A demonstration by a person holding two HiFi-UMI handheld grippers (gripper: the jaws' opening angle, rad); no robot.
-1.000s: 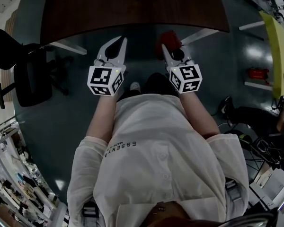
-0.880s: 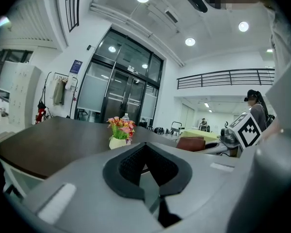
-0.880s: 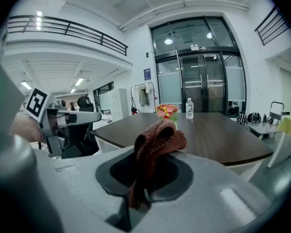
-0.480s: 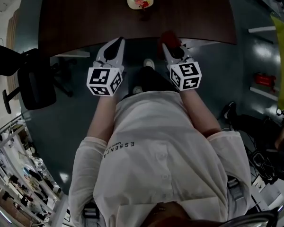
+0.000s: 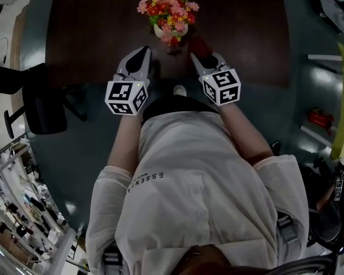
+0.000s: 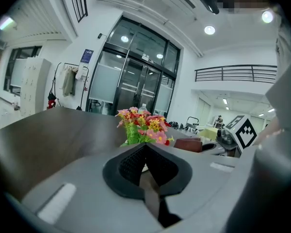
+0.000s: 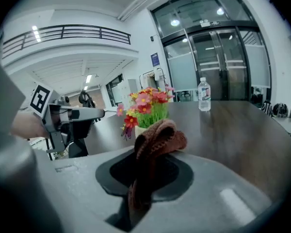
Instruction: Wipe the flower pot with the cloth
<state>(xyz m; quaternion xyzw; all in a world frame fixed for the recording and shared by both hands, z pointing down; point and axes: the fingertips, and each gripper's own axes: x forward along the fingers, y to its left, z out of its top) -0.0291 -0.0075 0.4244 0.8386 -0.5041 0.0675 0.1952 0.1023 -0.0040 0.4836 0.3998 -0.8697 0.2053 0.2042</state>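
A white flower pot [image 5: 171, 34] with red, pink and yellow flowers [image 5: 167, 7] stands on the dark wooden table [image 5: 92, 33], near its front edge. My left gripper [image 5: 147, 50] is shut and empty, just left of the pot. My right gripper [image 5: 192, 55] is shut on a reddish-brown cloth [image 5: 200, 45], just right of the pot. In the right gripper view the cloth [image 7: 157, 137] bunches up out of the jaws in front of the flowers [image 7: 146, 103] and pot [image 7: 139, 130]. The left gripper view shows the flowers [image 6: 143, 126] straight ahead over the closed pads [image 6: 146, 165].
A water bottle [image 7: 203, 95] stands further back on the table. A black office chair [image 5: 40, 105] is on the floor to the left. Shelving with a red object [image 5: 322, 119] is at the right. The person's white shirt [image 5: 189, 188] fills the lower head view.
Both grippers have moved forward from over the floor to over the table's front edge, closing in on the flower pot. The cloth stays in the right gripper.
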